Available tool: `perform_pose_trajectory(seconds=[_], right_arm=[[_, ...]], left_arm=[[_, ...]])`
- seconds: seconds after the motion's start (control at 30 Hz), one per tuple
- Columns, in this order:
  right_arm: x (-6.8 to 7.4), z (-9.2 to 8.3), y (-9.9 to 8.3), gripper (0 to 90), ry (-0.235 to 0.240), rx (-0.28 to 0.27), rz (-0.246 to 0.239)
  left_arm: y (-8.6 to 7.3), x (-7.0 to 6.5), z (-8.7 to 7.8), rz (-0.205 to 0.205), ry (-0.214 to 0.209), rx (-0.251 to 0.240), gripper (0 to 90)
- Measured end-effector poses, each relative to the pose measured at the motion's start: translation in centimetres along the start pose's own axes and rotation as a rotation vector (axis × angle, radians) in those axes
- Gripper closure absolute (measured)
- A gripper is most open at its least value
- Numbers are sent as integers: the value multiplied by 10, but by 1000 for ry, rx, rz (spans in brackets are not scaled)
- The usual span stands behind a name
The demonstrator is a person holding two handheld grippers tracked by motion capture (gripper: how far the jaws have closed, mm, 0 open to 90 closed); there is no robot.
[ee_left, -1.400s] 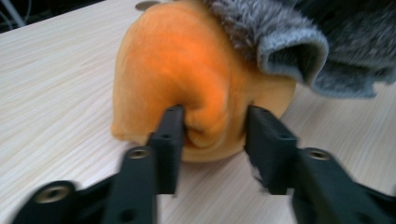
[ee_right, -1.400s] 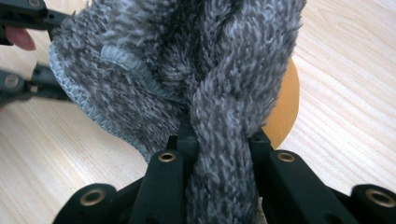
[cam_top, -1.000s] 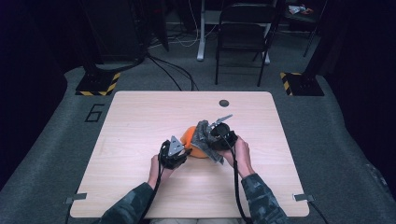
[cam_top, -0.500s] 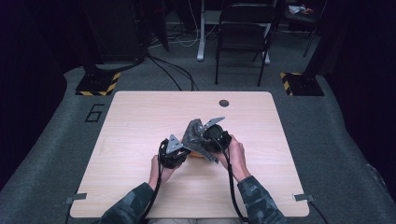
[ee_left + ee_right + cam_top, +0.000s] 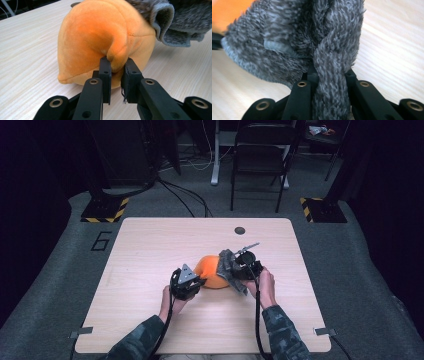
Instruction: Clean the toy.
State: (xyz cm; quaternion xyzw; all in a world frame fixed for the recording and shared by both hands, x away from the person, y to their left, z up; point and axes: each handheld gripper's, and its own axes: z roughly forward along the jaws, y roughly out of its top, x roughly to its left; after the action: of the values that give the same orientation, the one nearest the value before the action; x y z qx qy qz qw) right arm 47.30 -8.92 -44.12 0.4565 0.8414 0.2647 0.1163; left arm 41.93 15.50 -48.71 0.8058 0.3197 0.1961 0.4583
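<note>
While the left gripper [image 5: 192, 282] pinches a fold of the orange plush [image 5: 100, 37] mid-desk [image 5: 150, 250], nearer the front edge, the right gripper [image 5: 235, 267] clamps the grey fuzzy cloth [image 5: 312, 42] against the plush's right side. Covering looks barely begun; most orange remains exposed.

Camouflage sleeves [image 5: 280, 332]; black hand-held gripper [image 5: 116, 72] jaws, brass-ringed screw holes, black trailing cables.

table [image 5: 150, 250] bare around plush [image 5: 212, 270]; sock [image 5: 229, 265] drapes it.
</note>
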Motion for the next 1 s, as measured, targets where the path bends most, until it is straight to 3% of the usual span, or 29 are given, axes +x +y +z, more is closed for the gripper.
perform_pose_trajectory(seconds=[0.07, 0.13, 0.27, 0.37, 0.43, 0.47, 0.53, 0.57, 0.6, 0.67, 0.7, 0.77, 0.87, 0.9, 1.0], right_arm=[[-4, 3, -2, 752, -7, 12, 0], [-15, 16, -9, 752, -11, 45, 41], [-20, 31, -15, 750, -27, 87, 63], [-23, 39, -19, 749, -14, 116, 81], [-24, 39, -18, 749, -14, 114, 76], [-23, 33, -15, 750, -50, 116, 53], [-23, 19, -10, 750, -68, 81, 47], [-22, 9, -7, 750, -66, 55, 40], [-22, 9, -7, 750, -66, 55, 40], [-20, -12, 1, 750, -21, -1, 47], [-11, -30, 9, 750, 33, -36, 21], [2, -37, 14, 750, 38, -62, -18], [14, -32, 17, 750, 42, -38, -61], [22, -21, 16, 751, 35, -5, -78], [24, -12, 14, 750, 10, 3, -91]], left_arm=[[0, 0, 0, 2, 0, 1, 791], [0, 0, 0, 1, 1, 1, 790], [-1, 1, 0, -7, -8, -2, 783], [-1, 2, 1, -16, -8, -12, 780], [-1, 2, 0, -31, -14, -14, 778], [-1, 3, -1, -27, -16, -11, 778], [-1, 4, -1, -43, -21, -18, 776], [-1, 6, -2, -69, -23, -29, 776], [-1, 6, -2, -69, -23, -29, 775], [0, 7, -3, -80, -35, -29, 775], [1, 7, -3, -78, -34, -30, 773], [1, 6, -3, -76, -30, -36, 771], [2, 4, -3, -62, -29, -34, 768], [2, 3, -3, -51, -20, -31, 756], [1, 3, -3, -40, -9, -38, 736]])
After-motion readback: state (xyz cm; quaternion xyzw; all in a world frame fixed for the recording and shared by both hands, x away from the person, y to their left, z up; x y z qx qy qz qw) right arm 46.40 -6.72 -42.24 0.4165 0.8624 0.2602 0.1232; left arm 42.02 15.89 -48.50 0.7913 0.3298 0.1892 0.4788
